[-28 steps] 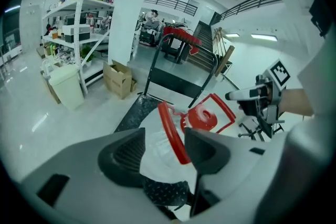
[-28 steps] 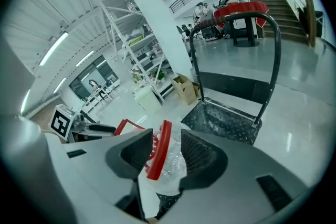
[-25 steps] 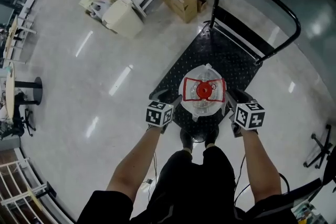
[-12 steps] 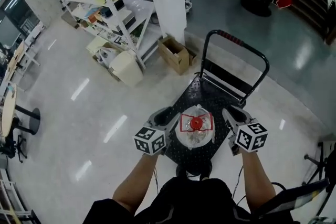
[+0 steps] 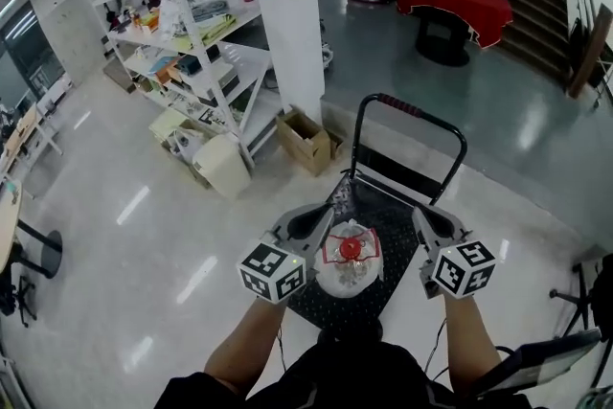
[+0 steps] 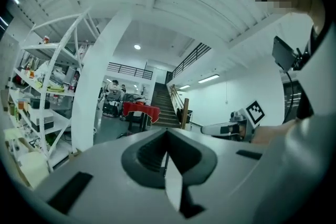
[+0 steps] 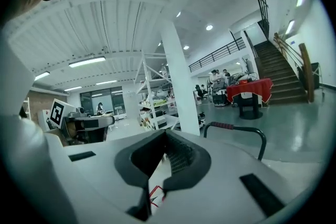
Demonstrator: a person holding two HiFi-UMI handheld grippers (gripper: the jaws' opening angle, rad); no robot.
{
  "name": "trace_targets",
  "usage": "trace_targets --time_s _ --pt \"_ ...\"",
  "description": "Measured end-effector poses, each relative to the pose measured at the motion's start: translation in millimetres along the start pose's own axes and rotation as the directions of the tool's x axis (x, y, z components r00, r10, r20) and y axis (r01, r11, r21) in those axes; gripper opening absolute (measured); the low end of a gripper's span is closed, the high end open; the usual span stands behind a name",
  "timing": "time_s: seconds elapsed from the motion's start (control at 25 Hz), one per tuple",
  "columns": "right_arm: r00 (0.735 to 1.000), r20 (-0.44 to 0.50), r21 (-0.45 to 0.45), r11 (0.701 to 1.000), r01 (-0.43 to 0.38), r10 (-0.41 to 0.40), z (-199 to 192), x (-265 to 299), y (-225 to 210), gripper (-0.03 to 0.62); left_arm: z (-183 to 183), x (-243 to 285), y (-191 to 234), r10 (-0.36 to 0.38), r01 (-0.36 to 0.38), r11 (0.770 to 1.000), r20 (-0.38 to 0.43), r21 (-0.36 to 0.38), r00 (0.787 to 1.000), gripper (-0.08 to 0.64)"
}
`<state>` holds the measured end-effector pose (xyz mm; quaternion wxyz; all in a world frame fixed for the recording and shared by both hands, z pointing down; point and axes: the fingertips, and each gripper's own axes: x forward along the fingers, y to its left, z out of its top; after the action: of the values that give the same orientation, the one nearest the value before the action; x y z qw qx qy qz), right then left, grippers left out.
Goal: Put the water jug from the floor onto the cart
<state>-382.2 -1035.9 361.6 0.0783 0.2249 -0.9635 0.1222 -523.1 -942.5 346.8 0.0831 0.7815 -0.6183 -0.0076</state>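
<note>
**Head view, lower centre.** The water jug [image 5: 348,261] is clear, with a red cap and a red-edged label. It stands upright on the dark deck of the cart [image 5: 385,203], toward the deck's lower end. The cart's looped handle [image 5: 410,115] rises at the far end, higher in the frame.

The left gripper [image 5: 323,215] appears just left of the jug and the right gripper [image 5: 420,215] just right of it. Each gripper's own view shows its jaws pressed together with nothing pinched. Whether the jug holds water cannot be told.

Left of the handle an open cardboard box [image 5: 305,139] sits on the floor — its contents are not discernible. Further left a pale bin [image 5: 222,166] rests at the foot of a white shelving rack [image 5: 192,24], which is loaded with assorted small goods and fills the upper left.
</note>
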Motion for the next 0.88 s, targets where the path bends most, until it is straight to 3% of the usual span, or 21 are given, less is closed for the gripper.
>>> trace_targets --time_s 0.24,0.44,0.88 --pt "0.996 -0.010 0.000 0.996 0.093 -0.093 -16.8 -41.6 11.0 0.003 -18.3 -3.0 -35.9 -0.125 0.125 0.992 -0.027 0.003 0.992 0.002" --pt "0.991 0.011 -0.022 0.990 0.136 -0.136 -24.1 -81.6 14.6 0.003 -30.2 -4.5 -71.7 -0.184 0.183 0.983 -0.029 -0.018 0.983 0.002" --pt "0.994 0.066 -0.050 0.994 0.093 -0.089 -41.7 -241.6 28.3 0.003 -38.3 -43.9 -223.6 -0.160 0.161 0.987 -0.057 0.017 0.986 0.002"
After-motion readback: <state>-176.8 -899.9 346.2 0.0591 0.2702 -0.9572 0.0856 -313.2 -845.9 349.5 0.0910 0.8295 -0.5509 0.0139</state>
